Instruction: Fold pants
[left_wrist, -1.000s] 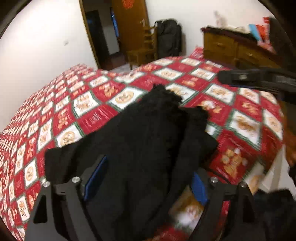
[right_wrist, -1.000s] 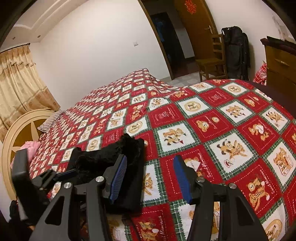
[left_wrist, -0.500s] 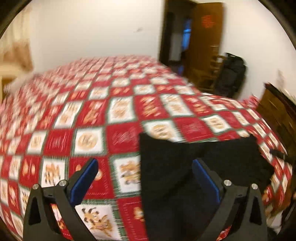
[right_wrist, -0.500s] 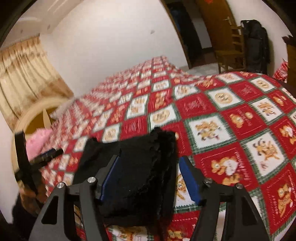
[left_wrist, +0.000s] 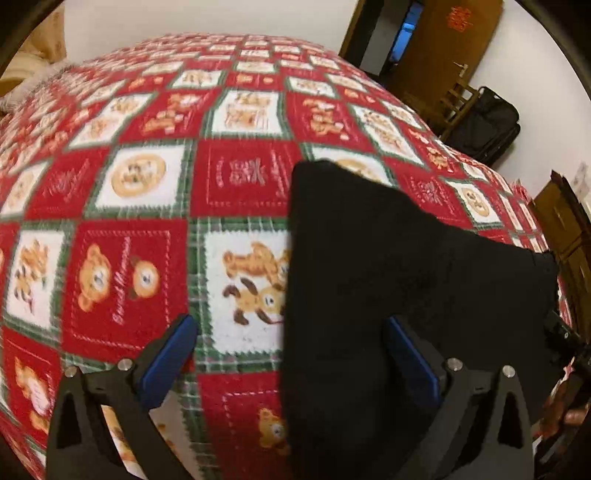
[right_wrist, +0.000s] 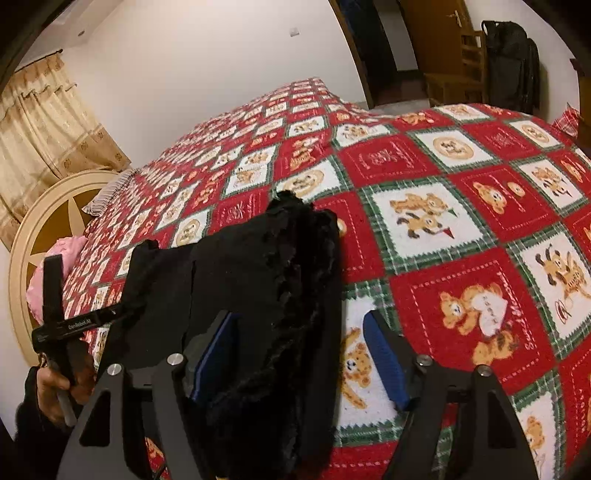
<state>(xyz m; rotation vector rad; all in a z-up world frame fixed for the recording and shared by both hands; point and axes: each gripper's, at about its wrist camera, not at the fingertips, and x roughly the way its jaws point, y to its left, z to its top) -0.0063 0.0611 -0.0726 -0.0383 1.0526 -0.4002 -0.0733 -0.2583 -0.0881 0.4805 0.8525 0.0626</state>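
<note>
A: Where do the black pants (right_wrist: 258, 295) lie?

B: They lie folded into a thick bundle on the red teddy-bear quilt (right_wrist: 461, 221), near the quilt's near edge. In the right wrist view the fuzzy lining shows along the bundle's right side.

A: And the tools?

B: The left gripper (left_wrist: 288, 354) stands wide apart, holding nothing; its left blue pad is over bare quilt and its right pad is over the pants (left_wrist: 406, 277). The right gripper (right_wrist: 299, 358) is also spread wide with nothing clamped; the pants' right edge lies between its pads, but whether either pad touches the cloth cannot be told.

A: What surrounds the pants?

B: Beyond the pants, the quilt (left_wrist: 147, 184) runs open and flat toward a white wall (right_wrist: 184, 74). To the left of the pants a round cream headboard (right_wrist: 40, 221) and a pink pillow (right_wrist: 51, 273) sit at the quilt's edge, under a beige curtain (right_wrist: 44, 122). Far right of the pants are a wooden door (left_wrist: 443, 48), a wooden chair (right_wrist: 458, 70) and a black bag (right_wrist: 509, 59).

A: Anything close in?

B: The person's left hand (right_wrist: 55, 387), gripping the other tool's handle, sits just left of the pants.
</note>
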